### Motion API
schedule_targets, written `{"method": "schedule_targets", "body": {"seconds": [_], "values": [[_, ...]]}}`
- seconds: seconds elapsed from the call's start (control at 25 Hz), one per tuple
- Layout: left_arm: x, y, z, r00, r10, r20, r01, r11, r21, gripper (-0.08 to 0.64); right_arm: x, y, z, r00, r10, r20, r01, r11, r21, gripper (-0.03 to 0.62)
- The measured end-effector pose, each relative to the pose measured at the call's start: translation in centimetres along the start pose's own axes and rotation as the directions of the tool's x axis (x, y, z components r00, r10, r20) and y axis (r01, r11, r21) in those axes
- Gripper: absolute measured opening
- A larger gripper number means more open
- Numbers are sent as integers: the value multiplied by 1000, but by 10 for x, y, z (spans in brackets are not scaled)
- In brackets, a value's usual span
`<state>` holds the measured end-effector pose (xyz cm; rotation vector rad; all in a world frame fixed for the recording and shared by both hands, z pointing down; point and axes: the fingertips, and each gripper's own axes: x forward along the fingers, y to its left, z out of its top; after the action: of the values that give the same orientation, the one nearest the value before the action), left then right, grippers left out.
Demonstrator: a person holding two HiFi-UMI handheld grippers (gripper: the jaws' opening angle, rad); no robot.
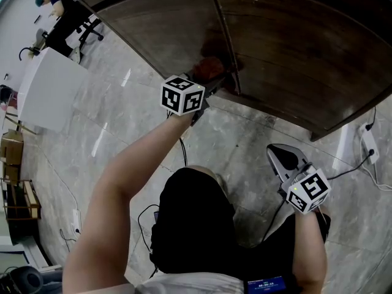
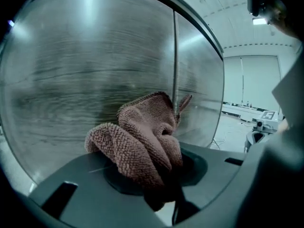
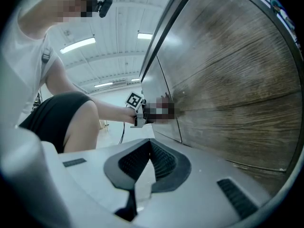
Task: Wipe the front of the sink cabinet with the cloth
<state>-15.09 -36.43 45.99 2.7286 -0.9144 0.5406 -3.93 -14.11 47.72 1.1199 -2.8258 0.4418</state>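
The left gripper (image 1: pixel 211 83) is clenched on the cloth (image 1: pixel 210 67). In the left gripper view, the brownish-pink terry cloth (image 2: pixel 142 141) bulges out in a thick wad above and to the left of the gripper (image 2: pixel 164 184), and its lower folds are pinched between the fingers (image 2: pixel 187 167). The wad lies against the sink cabinet (image 2: pixel 85 80), just left of the vertical seam (image 2: pixel 175 56) between the two doors, with one corner reaching across the seam.

The right gripper (image 1: pixel 283 158) hangs low and well apart from the cloth, above the floor (image 1: pixel 122 97) and short of the cabinet. In its own view the right gripper (image 3: pixel 151 144) has its ribbed fingers (image 3: pixel 164 161) brought together at the tips with nothing between them. The cabinet front (image 3: pixel 237 80) rises at the right, and the left arm reaches out to it.

The cabinet (image 1: pixel 294 48) is dark brown wood with visible grain. The floor is pale grey marbled tile. A white power strip (image 1: pixel 369 143) with its cable lies by the cabinet's right end. At the left stand a white surface (image 1: pixel 52 90), an office chair (image 1: pixel 89 29) and cardboard boxes (image 1: pixel 11 155). The room is bright, with strip lights on a white ceiling.
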Motion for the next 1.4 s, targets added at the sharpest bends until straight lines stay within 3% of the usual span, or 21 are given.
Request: {"method": "schedule_targets", "body": {"seconds": [0.32, 0.52, 0.72, 0.84, 0.96, 1.24, 1.32, 1.4], "values": [[-18, 48, -18, 997, 72, -13, -73, 997, -27, 126, 6, -2, -6, 1000, -4, -19, 4, 1000, 6, 12], [-41, 103, -34, 988, 149, -28, -150, 988, -47, 127, 12, -6, -8, 1000, -13, -29, 13, 1000, 10, 12], [-66, 158, -52, 971, 226, -80, -228, 974, -14, 127, 18, -6, -11, 999, -15, -46, 16, 1000, 13, 12], [-78, 190, -65, 952, 277, -130, -278, 961, 15, 127, 21, -8, -17, 998, -21, -65, 22, 1000, 19, 12], [-92, 221, -71, 928, 341, -149, -345, 938, -3, 126, 26, -9, -21, 997, -22, -78, 24, 999, 24, 12], [-129, 283, -100, 826, 511, -235, -537, 842, -55, 127, 35, -12, -25, 996, -20, -82, 23, 999, 34, 12], [-133, 289, -105, 817, 518, -253, -552, 830, -81, 127, 36, -13, -26, 996, -20, -82, 23, 999, 38, 12], [-132, 289, -108, 820, 510, -258, -545, 834, -86, 126, 37, -14, -25, 997, -21, -80, 24, 999, 42, 12]]}}
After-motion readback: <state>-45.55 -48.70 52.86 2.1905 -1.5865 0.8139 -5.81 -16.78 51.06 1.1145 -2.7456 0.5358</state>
